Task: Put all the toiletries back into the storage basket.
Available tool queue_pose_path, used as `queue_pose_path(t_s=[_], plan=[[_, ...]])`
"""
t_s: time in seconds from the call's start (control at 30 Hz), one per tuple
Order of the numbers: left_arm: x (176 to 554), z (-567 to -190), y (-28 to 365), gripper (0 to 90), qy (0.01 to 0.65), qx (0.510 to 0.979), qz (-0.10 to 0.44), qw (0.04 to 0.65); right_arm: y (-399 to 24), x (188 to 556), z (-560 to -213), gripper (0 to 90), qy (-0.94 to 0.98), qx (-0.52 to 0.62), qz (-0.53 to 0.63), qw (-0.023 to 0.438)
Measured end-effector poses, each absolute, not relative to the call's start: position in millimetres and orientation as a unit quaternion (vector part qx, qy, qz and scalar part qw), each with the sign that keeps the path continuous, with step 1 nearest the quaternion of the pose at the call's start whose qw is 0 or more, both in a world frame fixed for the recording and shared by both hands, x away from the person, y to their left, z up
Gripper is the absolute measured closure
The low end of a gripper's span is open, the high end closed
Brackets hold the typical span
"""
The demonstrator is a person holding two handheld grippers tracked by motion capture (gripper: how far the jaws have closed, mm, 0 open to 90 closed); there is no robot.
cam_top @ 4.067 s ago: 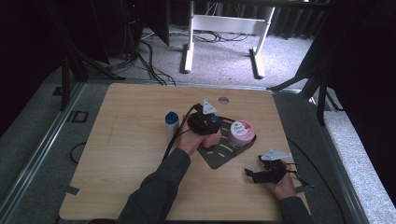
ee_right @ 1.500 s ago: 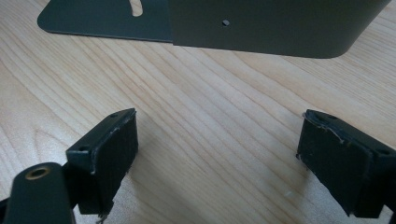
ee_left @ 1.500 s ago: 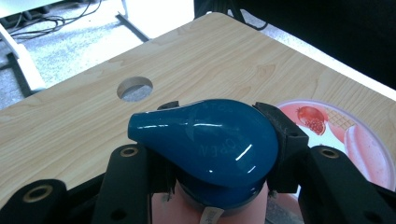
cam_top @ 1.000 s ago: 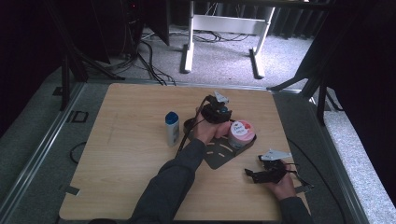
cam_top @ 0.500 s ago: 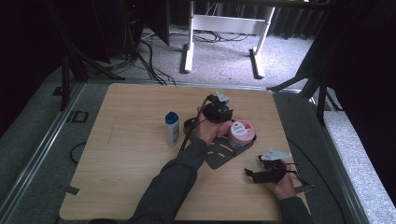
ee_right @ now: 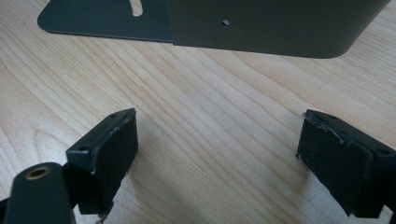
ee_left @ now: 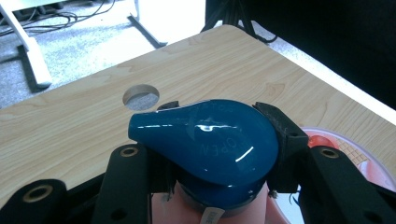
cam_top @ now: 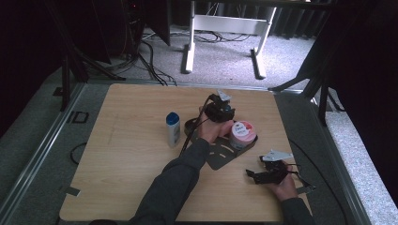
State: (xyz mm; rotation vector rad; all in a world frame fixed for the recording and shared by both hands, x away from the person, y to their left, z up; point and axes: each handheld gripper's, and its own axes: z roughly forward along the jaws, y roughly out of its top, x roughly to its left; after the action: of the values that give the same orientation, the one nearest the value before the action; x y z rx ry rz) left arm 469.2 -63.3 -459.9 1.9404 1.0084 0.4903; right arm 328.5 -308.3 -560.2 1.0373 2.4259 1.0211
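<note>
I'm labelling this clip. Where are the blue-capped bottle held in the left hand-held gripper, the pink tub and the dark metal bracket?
Blue-capped bottle (ee_left: 205, 140), left gripper view: top of its cap.
Pink tub (cam_top: 242, 130), high view: its lid.
Dark metal bracket (ee_right: 261, 23), right gripper view: its upright plate.

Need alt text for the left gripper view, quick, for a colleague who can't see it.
The left gripper is clamped on a blue flip cap of a pink bottle, above the wooden table with its round hole.
</note>
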Motion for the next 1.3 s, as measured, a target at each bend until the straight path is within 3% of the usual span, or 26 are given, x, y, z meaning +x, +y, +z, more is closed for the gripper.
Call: queue_pose_path(t_s=[0.9,1.3], plan=[[467.9,-465.5,-64.0,52.0,0.413,0.776,0.192,0.437,-308.2,328.4,-560.2,12.0,0.847,0.362,0.357,0.156],[464.0,-464.0,-63.0,38.1,0.401,0.79,0.178,0.428,-308.2,328.4,-560.2,12.0,0.847,0.362,0.357,0.156]])
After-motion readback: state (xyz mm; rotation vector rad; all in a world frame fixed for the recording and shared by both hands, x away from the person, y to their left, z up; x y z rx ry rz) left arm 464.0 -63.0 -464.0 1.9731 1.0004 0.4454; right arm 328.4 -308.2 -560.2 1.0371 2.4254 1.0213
